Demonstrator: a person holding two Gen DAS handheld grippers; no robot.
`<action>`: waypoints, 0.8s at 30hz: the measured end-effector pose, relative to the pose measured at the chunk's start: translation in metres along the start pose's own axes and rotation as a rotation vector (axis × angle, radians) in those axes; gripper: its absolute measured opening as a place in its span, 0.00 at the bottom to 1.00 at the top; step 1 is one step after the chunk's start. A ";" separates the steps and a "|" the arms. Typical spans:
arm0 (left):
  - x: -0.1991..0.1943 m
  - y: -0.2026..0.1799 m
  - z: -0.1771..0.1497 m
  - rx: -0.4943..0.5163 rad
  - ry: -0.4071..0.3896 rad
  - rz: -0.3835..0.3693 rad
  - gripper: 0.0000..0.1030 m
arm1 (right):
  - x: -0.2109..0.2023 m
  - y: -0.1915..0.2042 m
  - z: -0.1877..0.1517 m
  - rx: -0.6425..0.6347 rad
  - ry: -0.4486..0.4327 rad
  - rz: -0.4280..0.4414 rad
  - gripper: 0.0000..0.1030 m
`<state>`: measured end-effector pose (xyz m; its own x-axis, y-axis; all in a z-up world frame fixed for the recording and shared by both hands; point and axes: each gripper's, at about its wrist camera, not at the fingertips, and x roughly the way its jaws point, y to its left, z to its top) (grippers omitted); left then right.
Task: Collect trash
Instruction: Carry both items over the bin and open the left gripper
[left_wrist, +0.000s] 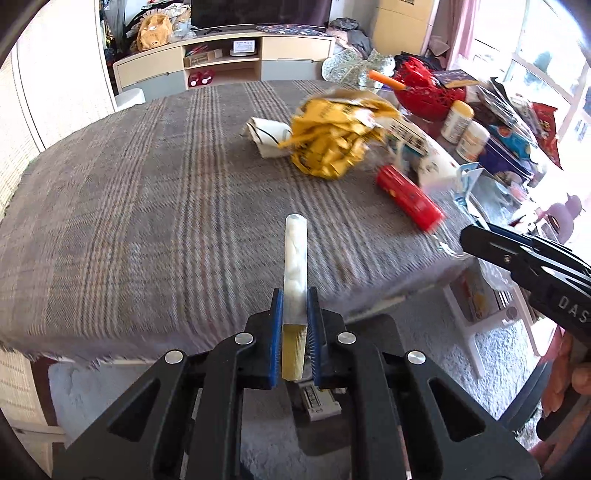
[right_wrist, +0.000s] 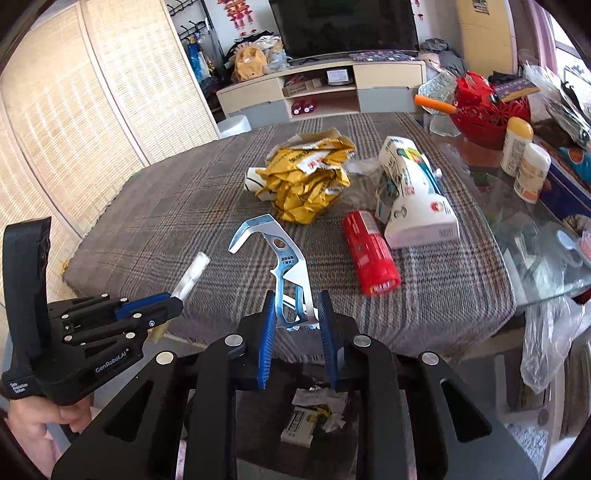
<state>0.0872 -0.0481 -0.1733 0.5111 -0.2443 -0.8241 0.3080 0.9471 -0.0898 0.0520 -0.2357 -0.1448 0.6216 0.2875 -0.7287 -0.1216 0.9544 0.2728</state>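
Observation:
My left gripper (left_wrist: 294, 291) is shut on a clear tube (left_wrist: 294, 254) stuffed with white cotton and held at the table's near edge; it also shows in the right wrist view (right_wrist: 190, 278). My right gripper (right_wrist: 297, 299) is shut on a torn blue and silver wrapper (right_wrist: 279, 258) that sticks up above the near edge. On the grey plaid tablecloth (right_wrist: 155, 221) lie a crumpled yellow wrapper (right_wrist: 308, 181), a white crumpled piece (right_wrist: 255, 181), a red packet (right_wrist: 369, 254) and a white printed pack (right_wrist: 413, 192).
A red basket (right_wrist: 487, 114), two white bottles (right_wrist: 524, 162) and bags crowd the glass table part at right. Below both grippers, trash lies on the floor (right_wrist: 314, 417). A wicker screen (right_wrist: 74, 110) stands at left, a TV cabinet (right_wrist: 321, 92) behind.

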 end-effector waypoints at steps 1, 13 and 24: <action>-0.001 -0.005 -0.007 0.003 0.004 -0.006 0.11 | -0.002 -0.003 -0.008 0.009 0.009 0.000 0.23; 0.039 -0.042 -0.100 -0.065 0.120 -0.096 0.11 | 0.022 -0.032 -0.094 0.101 0.158 -0.033 0.23; 0.100 -0.044 -0.140 -0.075 0.241 -0.101 0.11 | 0.074 -0.035 -0.136 0.162 0.279 -0.048 0.23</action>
<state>0.0126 -0.0850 -0.3305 0.2720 -0.2902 -0.9175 0.2824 0.9355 -0.2122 -0.0028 -0.2369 -0.2933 0.3847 0.2747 -0.8812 0.0414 0.9486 0.3138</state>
